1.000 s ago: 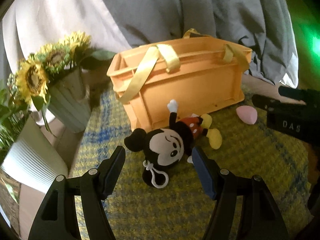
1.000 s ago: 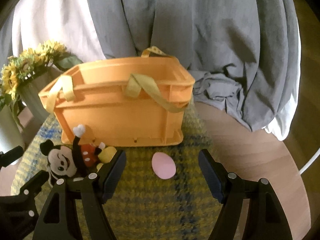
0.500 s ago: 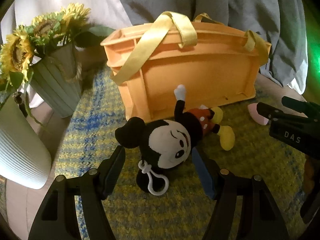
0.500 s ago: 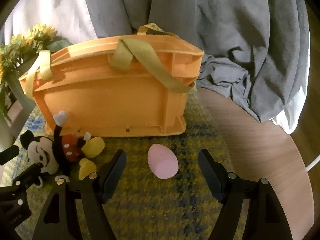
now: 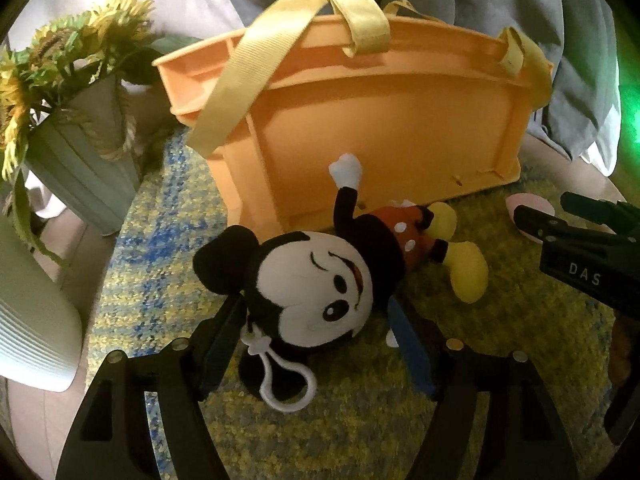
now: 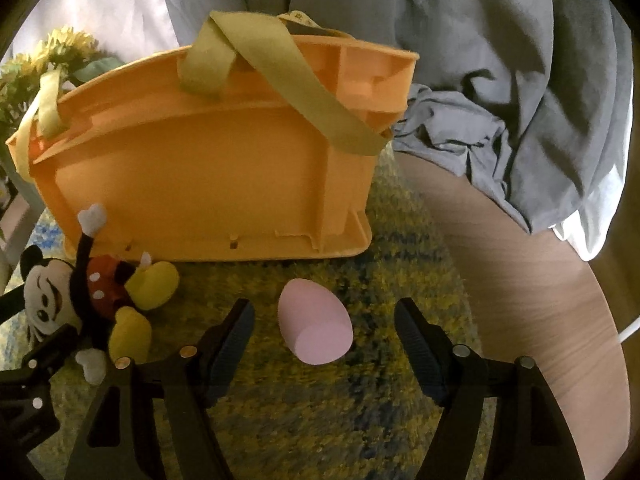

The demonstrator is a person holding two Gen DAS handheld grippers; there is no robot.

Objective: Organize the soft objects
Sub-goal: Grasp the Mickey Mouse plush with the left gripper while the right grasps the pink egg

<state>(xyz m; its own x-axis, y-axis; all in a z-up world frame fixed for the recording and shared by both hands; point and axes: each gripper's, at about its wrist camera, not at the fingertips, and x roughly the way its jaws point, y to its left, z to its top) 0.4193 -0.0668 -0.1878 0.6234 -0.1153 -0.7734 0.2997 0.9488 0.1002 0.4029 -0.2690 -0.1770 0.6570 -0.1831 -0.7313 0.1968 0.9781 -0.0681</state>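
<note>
Left gripper (image 5: 316,328) spread wide around the Mickey Mouse plush (image 5: 320,280) head, right gripper (image 6: 324,328) parted around the pink egg-shaped sponge (image 6: 314,326), orange basket (image 6: 200,184) just behind

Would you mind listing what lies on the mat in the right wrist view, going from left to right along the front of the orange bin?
Mickey plush → pink egg-shaped sponge, which sits between the open fingers of the right gripper → bare wooden table.
</note>
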